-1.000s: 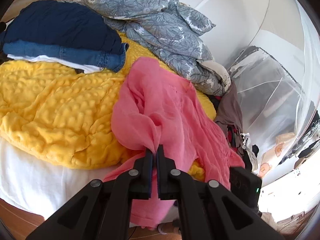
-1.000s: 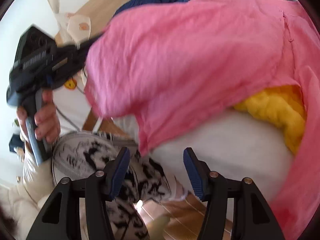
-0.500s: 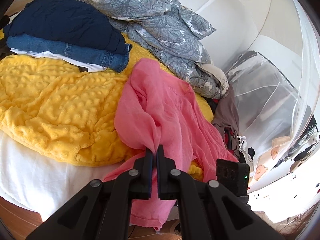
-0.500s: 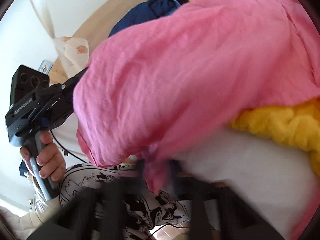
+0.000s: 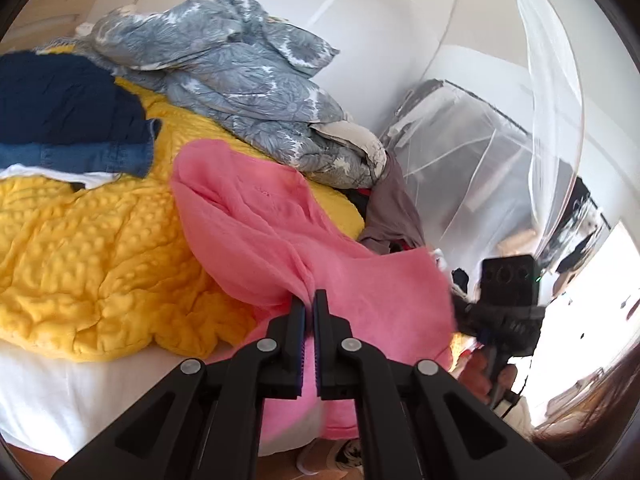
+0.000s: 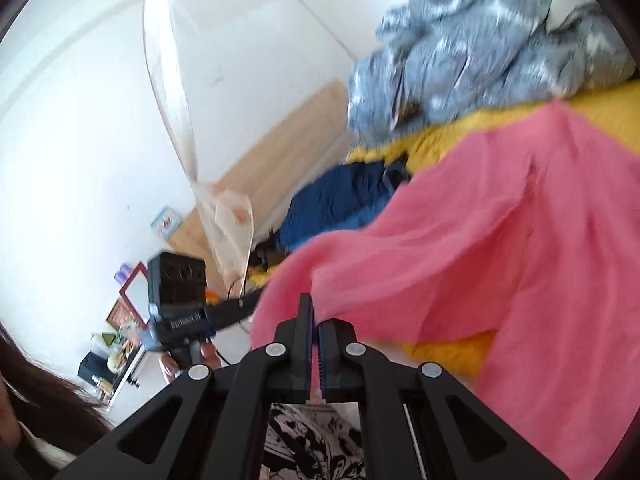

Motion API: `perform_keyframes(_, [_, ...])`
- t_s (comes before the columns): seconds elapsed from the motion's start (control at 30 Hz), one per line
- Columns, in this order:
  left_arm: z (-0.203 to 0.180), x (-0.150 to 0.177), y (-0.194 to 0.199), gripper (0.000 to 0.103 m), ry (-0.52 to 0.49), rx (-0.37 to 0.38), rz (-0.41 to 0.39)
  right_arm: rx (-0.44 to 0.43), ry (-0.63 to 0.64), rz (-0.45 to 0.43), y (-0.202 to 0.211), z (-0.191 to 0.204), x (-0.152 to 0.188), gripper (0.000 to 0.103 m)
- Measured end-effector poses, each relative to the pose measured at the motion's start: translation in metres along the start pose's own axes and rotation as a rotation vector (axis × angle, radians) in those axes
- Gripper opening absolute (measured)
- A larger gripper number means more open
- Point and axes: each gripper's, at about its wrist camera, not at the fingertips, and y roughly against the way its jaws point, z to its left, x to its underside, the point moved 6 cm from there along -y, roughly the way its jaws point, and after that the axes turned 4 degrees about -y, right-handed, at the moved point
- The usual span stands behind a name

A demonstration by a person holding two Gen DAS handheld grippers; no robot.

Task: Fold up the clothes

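Left tool [image 5: 309,305]: I read it as clamped on a bunched edge of the pink garment [image 5: 256,216].
Right tool [image 6: 314,322]: likewise pinched shut on pink cloth [image 6: 500,248], at another edge.
Garment: partly lifted; its far end trails toward 11 o'clock in the left view, over the yellow blanket [image 5: 88,248].
Key relation: cloth hangs slack between my two tools, its long axis running from them out onto the bed; I judge neither hand nearer.
Surface: bed with white sheet [image 5: 60,392]; soft and lumpy.
Room: grey quilt [image 5: 248,80] at 12 o'clock, stacked dark clothes [image 5: 68,120] at 10, netting [image 5: 500,152] at 2.
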Motion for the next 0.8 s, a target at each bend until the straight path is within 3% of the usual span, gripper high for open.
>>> perform_keyframes(0.27, [0.034, 0.030, -0.028, 0.010, 0.067, -0.171, 0.184, 0.089, -0.021, -0.031, 0.028, -0.021, -0.006, 0.002])
perform_keyframes(0.43, [0.057, 0.043, -0.025, 0.012, 0.139, -0.222, 0.229, 0.221, -0.050, 0.105, 0.013, -0.048, 0.017, 0.007])
perform_keyframes(0.5, [0.061, 0.044, -0.023, 0.012, 0.138, -0.254, 0.228, 0.265, -0.062, 0.157, 0.006, -0.055, 0.024, 0.022])
perform_keyframes(0.53, [0.063, 0.044, -0.021, 0.012, 0.137, -0.272, 0.227, 0.286, -0.064, 0.179, 0.004, -0.058, 0.029, 0.044])
perform_keyframes(0.57, [0.067, 0.043, -0.018, 0.012, 0.142, -0.292, 0.219, 0.306, -0.061, 0.190, 0.004, -0.060, 0.032, 0.058])
perform_keyframes(0.8, [0.090, 0.017, 0.019, 0.012, 0.200, -0.362, 0.086, 0.290, -0.051, 0.127, 0.025, -0.057, 0.030, 0.060])
